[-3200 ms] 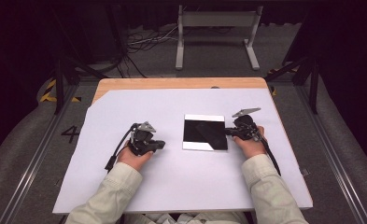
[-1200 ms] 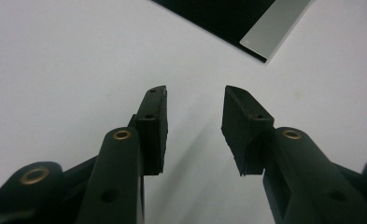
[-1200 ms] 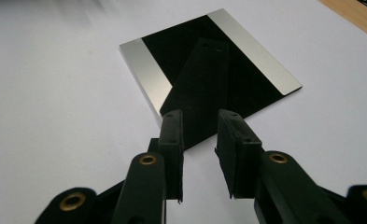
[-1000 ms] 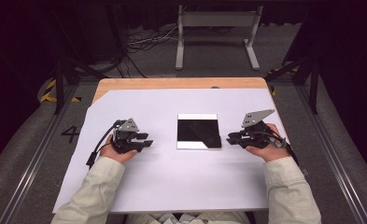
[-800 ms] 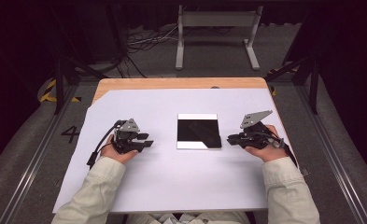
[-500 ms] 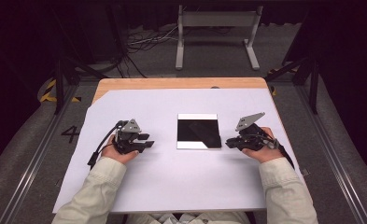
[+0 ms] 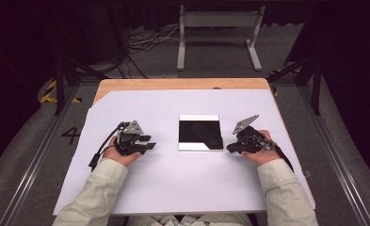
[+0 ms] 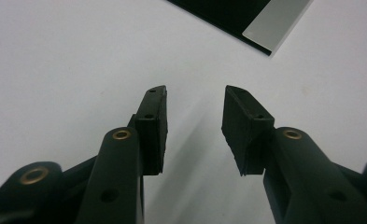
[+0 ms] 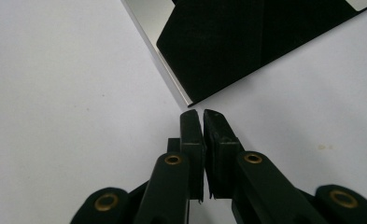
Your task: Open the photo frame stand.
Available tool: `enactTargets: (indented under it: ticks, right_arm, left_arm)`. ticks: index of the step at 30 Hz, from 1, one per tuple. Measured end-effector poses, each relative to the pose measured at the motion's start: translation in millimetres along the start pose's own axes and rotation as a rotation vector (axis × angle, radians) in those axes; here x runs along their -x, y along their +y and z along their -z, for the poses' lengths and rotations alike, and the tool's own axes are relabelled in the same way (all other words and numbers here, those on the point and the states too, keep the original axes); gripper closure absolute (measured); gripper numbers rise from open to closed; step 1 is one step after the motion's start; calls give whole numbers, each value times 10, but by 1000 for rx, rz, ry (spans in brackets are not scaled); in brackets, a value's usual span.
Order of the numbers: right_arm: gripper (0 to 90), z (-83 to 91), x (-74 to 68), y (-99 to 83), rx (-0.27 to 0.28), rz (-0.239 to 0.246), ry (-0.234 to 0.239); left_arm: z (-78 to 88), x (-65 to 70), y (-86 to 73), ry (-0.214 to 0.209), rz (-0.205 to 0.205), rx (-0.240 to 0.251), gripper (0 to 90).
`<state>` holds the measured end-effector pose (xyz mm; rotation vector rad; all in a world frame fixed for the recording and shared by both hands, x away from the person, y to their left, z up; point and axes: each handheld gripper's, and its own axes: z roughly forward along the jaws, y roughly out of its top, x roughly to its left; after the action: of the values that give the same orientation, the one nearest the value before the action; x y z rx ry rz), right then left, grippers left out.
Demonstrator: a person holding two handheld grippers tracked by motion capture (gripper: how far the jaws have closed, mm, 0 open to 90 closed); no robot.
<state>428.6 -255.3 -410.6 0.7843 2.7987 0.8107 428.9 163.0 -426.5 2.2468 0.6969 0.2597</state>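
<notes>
Flat square black sheet with pale strips along two edges (image 7: 199, 132) lies at frame centre of the high view on the white table cover (image 7: 182, 188); right gripper (image 7: 230, 149) sits just right of it, jaws just closing to a narrow slit, nothing between, tips just short of the sheet's corner (image 9: 190, 100); left gripper (image 7: 150, 143) rests at centre left, well apart from the sheet, jaws wide and empty (image 8: 194, 109).

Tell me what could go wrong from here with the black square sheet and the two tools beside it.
The right tool has just been closing with nothing between its jaws, its tips right at the corner of the black square sheet. A push from there may slide the flat sheet across the white table cover rather than lift it. The left tool is open and clear of the sheet, so nothing braces the far side.
</notes>
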Motion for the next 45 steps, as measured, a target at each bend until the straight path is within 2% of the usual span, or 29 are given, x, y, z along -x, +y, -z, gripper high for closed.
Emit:
enactTargets:
  ticks: [5,9,29,37,45]
  right_arm:
    - [874,-48,7,14,-13,-11,22]
    - [878,-108,4,17,-47,-15,15]
    - [900,-146,-31,73,-19,-3,-9]
    - [900,34,-55,115,74,-2,-20]
    - [900,141,-80,150,148,3,-45]
  left_arm:
    - [-19,6,1,1,-9,-10,607]
    - [-22,9,1,5,-7,-9,604]
    - [-37,20,5,4,-13,-17,599]
    - [-36,17,5,-1,-12,-17,603]
    - [-49,16,2,-3,-12,-19,604]
